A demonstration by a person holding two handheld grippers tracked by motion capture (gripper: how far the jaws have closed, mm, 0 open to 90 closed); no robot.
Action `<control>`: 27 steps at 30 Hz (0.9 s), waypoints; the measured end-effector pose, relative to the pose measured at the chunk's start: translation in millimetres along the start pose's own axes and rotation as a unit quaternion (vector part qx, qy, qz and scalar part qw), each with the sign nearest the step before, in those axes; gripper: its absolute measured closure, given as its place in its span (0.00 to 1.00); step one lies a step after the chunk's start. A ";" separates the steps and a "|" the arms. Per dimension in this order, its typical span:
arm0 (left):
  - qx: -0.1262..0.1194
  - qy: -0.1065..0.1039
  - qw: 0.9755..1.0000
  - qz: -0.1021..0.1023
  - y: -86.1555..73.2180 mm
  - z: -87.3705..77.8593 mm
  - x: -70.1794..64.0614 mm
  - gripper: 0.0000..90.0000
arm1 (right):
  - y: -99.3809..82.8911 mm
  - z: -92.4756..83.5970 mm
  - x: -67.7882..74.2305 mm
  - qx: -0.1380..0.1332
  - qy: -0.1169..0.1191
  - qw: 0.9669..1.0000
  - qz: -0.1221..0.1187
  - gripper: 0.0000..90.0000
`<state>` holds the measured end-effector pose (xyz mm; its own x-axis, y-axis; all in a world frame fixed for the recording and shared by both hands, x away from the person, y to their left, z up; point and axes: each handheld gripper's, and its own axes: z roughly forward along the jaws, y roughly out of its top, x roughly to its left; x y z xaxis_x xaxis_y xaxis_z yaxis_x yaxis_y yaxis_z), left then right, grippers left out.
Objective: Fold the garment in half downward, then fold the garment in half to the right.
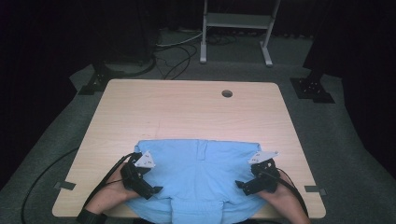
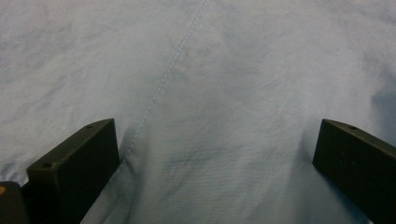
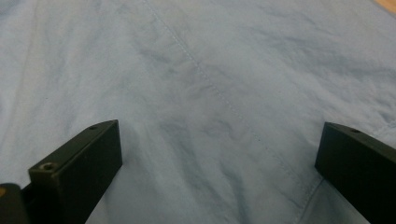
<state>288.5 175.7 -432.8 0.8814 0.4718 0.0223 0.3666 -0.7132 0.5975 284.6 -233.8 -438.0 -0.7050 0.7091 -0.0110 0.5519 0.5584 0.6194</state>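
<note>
Lying flat at the 6 o'clock edge of the light wooden rectangular table [image 1: 187, 107], the light blue cotton garment [image 1: 201, 172] is spreading from roughly the 7 o'clock to the 5 o'clock part of the tabletop, with its nearest hem hanging just over the table's near edge. A small belt-loop-like tab is sitting at the middle of its far edge, toward 12 o'clock. The left gripper [image 1: 156, 189] is resting over the garment's 9 o'clock side, its black body pointing inward toward the cloth's centre, with the grey three-cornered plate on top. In the left gripper view the left gripper [image 2: 215, 154] is showing both black jaws spread wide apart, with nothing pinched between them; wrinkled blue fabric with a stitched seam [image 2: 163, 79] is running diagonally from upper centre down beside the left-hand jaw. The right gripper [image 1: 239, 185] is sitting over the garment's 3 o'clock side, also pointing inward. In the right gripper view the right gripper [image 3: 219, 154] is likewise holding its jaws spread wide, empty, over creased cloth crossed by a stitched line [image 3: 219, 93] heading toward 5 o'clock. A round cable hole [image 1: 227, 93] is showing near the table's far edge at 12 o'clock.
</note>
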 end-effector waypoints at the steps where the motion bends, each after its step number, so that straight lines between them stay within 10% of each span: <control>1: -0.001 0.000 1.000 0.001 -0.4 -0.1 -0.9 0.00 | -0.8 -0.4 0.4 -0.001 0.000 1.000 -0.001 0.00; 15: -0.005 0.004 1.000 0.005 -1.3 -2.7 -2.4 0.00 | -3.8 -2.5 2.1 -0.003 0.000 1.000 -0.002 0.00; 27: -0.043 0.016 0.998 -0.047 -15.9 -22.2 19.2 0.00 | -4.1 -2.3 1.9 -0.005 0.001 1.000 -0.002 0.00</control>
<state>293.0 207.6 -424.0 0.8339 0.5518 -0.0112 0.4182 -0.6185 0.6653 280.0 -235.8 -438.7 -0.7077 0.7064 -0.0118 0.5447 0.5563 0.6276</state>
